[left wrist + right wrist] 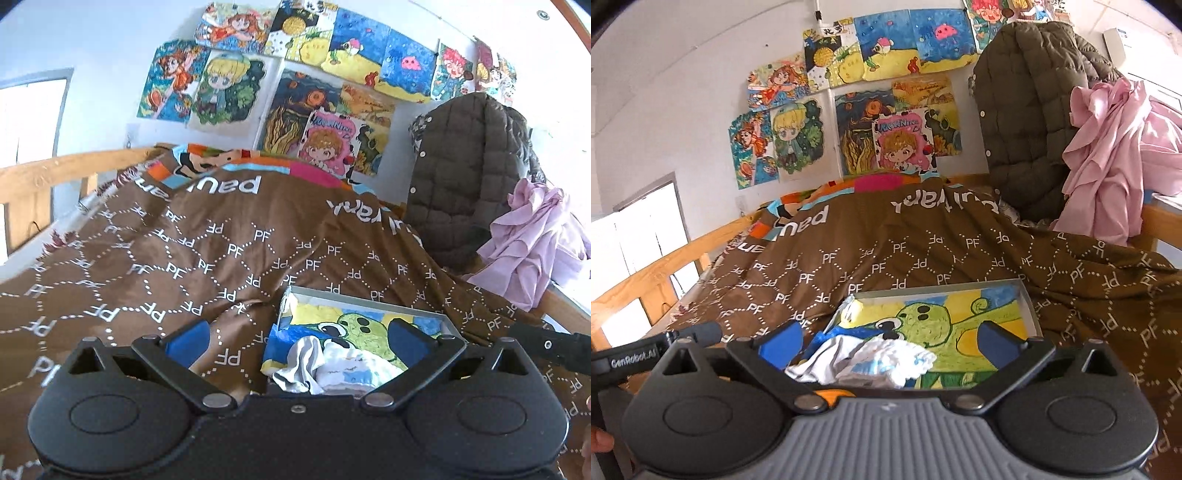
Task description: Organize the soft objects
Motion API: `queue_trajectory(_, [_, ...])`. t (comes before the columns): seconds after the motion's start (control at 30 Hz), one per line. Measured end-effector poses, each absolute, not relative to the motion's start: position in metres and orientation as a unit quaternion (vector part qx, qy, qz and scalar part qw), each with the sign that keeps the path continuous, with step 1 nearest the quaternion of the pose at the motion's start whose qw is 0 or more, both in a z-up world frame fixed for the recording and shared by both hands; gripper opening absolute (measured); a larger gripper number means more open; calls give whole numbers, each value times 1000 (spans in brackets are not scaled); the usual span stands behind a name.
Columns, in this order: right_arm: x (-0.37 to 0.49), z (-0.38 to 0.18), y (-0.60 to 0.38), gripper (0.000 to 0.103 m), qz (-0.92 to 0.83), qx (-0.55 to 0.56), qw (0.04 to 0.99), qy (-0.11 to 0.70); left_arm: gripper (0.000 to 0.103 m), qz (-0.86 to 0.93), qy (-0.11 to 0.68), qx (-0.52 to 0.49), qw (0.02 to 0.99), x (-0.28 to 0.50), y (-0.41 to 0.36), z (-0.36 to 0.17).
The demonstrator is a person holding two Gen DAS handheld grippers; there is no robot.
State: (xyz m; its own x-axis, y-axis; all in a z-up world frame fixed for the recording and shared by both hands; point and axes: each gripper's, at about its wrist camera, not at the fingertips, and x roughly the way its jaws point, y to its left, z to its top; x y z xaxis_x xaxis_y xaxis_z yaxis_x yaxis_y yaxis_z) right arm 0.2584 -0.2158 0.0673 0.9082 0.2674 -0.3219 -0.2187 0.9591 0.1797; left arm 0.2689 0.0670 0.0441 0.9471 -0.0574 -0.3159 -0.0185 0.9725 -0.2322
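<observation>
A shallow box (pixel 369 299) (pixel 1028 306) with a green cartoon drawing on its bottom lies on the brown PF-patterned blanket (pixel 221 251) (pixel 923 251). Crumpled white and grey soft cloths (pixel 332 365) (pixel 875 362) lie in its near left part. My left gripper (pixel 299 343) is open, its blue pads wide apart just in front of the cloths. My right gripper (pixel 890 339) is open too, its pads either side of the cloths, touching nothing. The left gripper's body shows in the right wrist view (pixel 646 354).
The blanket covers a bed with a wooden rail (pixel 55 170) (pixel 646 273) on the left. A dark quilted jacket (pixel 465 177) (pixel 1027 118) and pink cloth (pixel 535 240) (pixel 1108 155) hang at the right. Drawings (pixel 295 74) (pixel 871 96) cover the wall.
</observation>
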Motion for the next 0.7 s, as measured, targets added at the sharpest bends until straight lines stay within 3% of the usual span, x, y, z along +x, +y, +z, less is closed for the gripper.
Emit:
queue_trajectory(0.3, [182,62,-225,103,116,26,982,148,102,-29,145,-94,985,200,49,56])
queue_trajectory(0.7, [120,47,-235,103,92,19,980,178,102,-54,182,-99,977,144,38,39])
